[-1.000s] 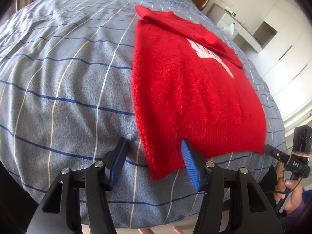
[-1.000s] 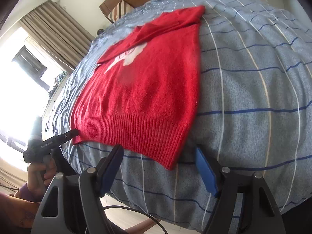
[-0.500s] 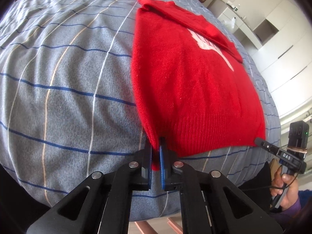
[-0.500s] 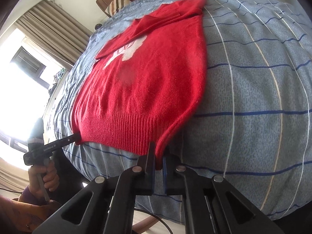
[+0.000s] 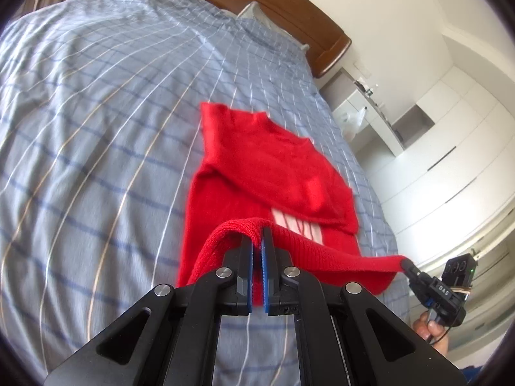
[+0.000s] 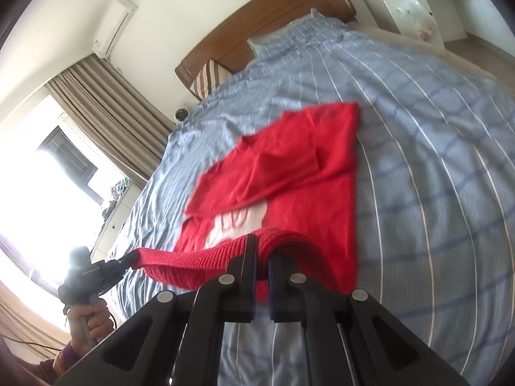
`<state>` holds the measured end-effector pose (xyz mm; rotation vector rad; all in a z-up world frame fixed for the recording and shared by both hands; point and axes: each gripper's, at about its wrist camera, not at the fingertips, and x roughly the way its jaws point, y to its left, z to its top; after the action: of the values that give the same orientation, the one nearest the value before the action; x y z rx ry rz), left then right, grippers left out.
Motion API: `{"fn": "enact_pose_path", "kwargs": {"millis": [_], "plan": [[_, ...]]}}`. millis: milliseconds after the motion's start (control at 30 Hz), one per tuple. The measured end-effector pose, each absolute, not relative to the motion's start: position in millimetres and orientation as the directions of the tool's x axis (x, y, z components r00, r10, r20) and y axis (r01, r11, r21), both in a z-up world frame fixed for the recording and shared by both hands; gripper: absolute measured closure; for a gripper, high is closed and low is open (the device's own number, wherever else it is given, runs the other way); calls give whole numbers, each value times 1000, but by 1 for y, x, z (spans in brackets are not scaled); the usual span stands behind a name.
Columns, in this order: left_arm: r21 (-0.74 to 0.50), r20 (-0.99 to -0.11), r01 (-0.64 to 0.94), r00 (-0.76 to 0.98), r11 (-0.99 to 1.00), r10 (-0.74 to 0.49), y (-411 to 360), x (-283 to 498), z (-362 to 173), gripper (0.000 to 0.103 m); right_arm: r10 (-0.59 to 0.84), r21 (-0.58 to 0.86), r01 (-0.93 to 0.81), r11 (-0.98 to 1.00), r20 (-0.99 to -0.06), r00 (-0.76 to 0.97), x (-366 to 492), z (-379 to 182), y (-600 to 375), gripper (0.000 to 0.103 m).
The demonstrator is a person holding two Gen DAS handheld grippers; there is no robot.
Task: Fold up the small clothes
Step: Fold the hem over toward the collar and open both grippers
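**Both corners of the hem pinched and raised off the bed**

I have the left hand-held gripper clamped on the ribbed hem of the red sweater. Its blue pads are pressed together with only the knit between them, and the fabric humps up over the fingertips. In the same view the hem runs off to the right as a taut band, ending in the tip of my other gripper, with my hand visible below it.

From the right wrist camera I see the mirror of that. The right hand-held gripper is clamped on the other corner of the hem, jaws drawn in tight on the thick rib. The hem stretches left from there to the left gripper's tip, and my hand grips its handle near the bright window.

The sweater lies on the bed, on a grey-blue cover with white and dark blue lines. Its upper part rests flat on the cover with a sleeve folded across the chest, half covering a white print. Only the bottom edge is off the cover, hanging between the two grippers above the lower body of the garment. A wooden headboard stands at the far end of the bed.
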<state>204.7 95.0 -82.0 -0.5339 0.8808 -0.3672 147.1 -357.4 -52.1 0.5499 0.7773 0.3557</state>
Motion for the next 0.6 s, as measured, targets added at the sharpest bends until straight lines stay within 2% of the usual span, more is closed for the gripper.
{"fn": "enact_pose_path", "kwargs": {"millis": [200,400,467,500,533,567,600], "plan": [[-531,-658,35,613,846,-438,76,323,-73,101,457,543,-96,834,-582,673,281,-38,-356,98],[-420,-714,-12,621,907,-322,52,407,-90,101,382,504,-10,864,-641,666,386,-61,-357,98],[-394,-739,-15,600,919,-307,45,428,-104,95,376,515,14,857,-644,666,404,-75,-360,97],[-382,-763,-36,577,923,-293,45,437,-112,93,374,524,34,851,-649,662,412,-84,-360,90],[-377,-785,-61,551,924,-284,46,443,-120,84,355,520,65,852,-664,659,416,-92,-363,83],[-368,-803,-89,533,926,-268,48,446,-125,61,330,511,97,854,-676,659,416,-97,-367,60],[-362,-808,-111,532,925,-252,54,445,-126,49,313,509,118,853,-678,665,413,-100,-370,44]]}}
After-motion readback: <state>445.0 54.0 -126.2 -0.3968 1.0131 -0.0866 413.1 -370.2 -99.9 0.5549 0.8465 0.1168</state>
